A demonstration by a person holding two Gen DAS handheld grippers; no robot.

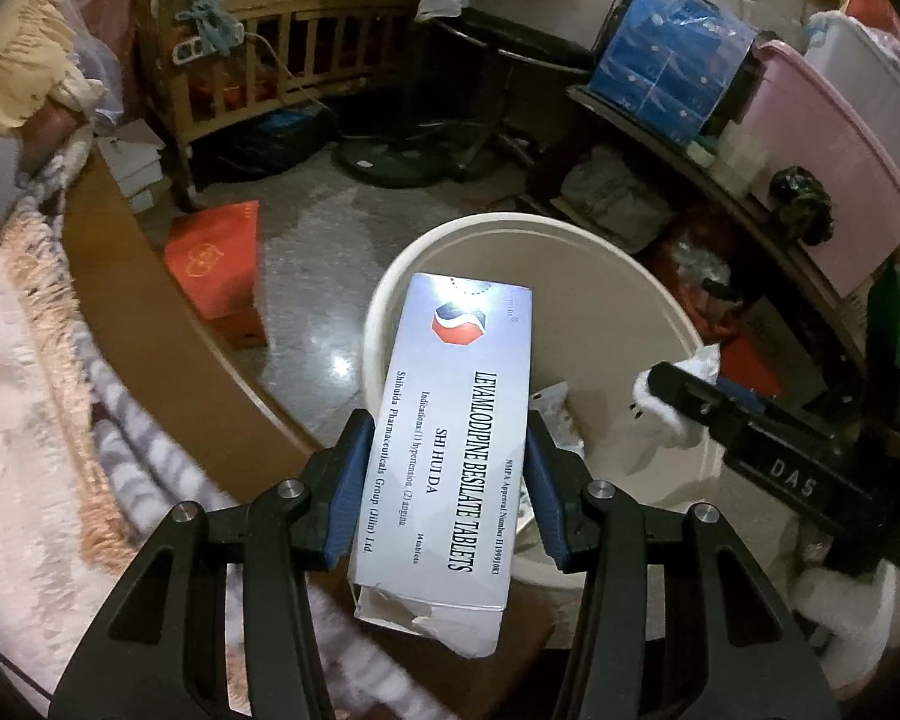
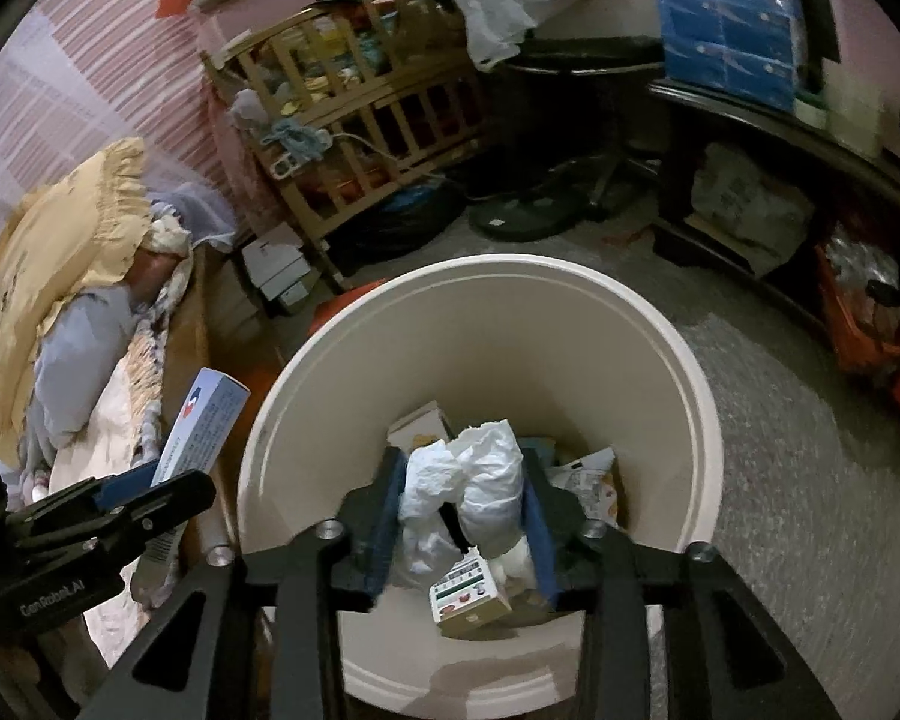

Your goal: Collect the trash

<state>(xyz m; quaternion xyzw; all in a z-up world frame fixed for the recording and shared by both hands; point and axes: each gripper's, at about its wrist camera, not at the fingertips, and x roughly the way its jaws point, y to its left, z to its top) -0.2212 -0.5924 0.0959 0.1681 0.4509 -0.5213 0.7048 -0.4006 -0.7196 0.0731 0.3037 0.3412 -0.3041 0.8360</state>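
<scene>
Trash in hand consists of two items. My left gripper (image 1: 444, 480) is clamped on a tablet box (image 1: 450, 444), pads pressing its two long side walls near the torn rear end; the box points forward, its front end over the near rim of the bin (image 1: 678, 312) in the left wrist view. My right gripper (image 2: 462, 510) is closed around a wad of tissue (image 2: 468, 480), held directly above the bin's open mouth. Inside the bin (image 2: 486, 282) lie a small carton (image 2: 468, 594) and other wrappers. Handling judgement: the box looks light, thin-walled and probably empty, so it will crush under a hard squeeze; a grip across the side walls near the middle gives the best control, and its glossy faces may slip. The tissue is soft and nearly weightless, compresses freely, and may cling to a pad on release. Next step, as I judge it: release the tissue first, since it is already over the opening, then bring the box further over the bin.
</scene>
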